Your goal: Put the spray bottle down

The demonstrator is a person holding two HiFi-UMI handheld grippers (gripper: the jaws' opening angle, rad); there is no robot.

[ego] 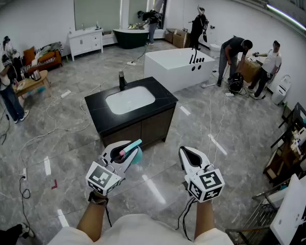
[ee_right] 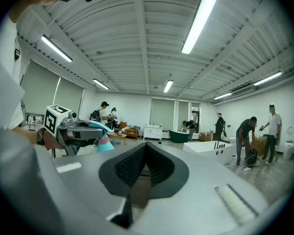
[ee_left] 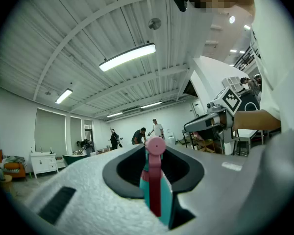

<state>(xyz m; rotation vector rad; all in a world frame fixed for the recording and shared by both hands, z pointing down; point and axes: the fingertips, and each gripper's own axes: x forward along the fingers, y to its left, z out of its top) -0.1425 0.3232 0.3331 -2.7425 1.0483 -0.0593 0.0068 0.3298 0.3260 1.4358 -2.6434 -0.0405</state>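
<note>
My left gripper [ego: 123, 153] carries the teal bottle [ego: 134, 148] in its fingers [ego: 111, 150] — right gripper [ego: 192, 158] beside it, both over the floor [ego: 234, 137], short of the black surface [ego: 98, 114] with its sink [ego: 129, 99].

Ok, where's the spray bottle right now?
The spray bottle is at the lower left of the head view, held by the left gripper between its jaws, above the floor just short of the black sink cabinet.

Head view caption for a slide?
Left gripper holds a teal spray bottle, black sink vanity ahead; right gripper shut, empty.
</note>
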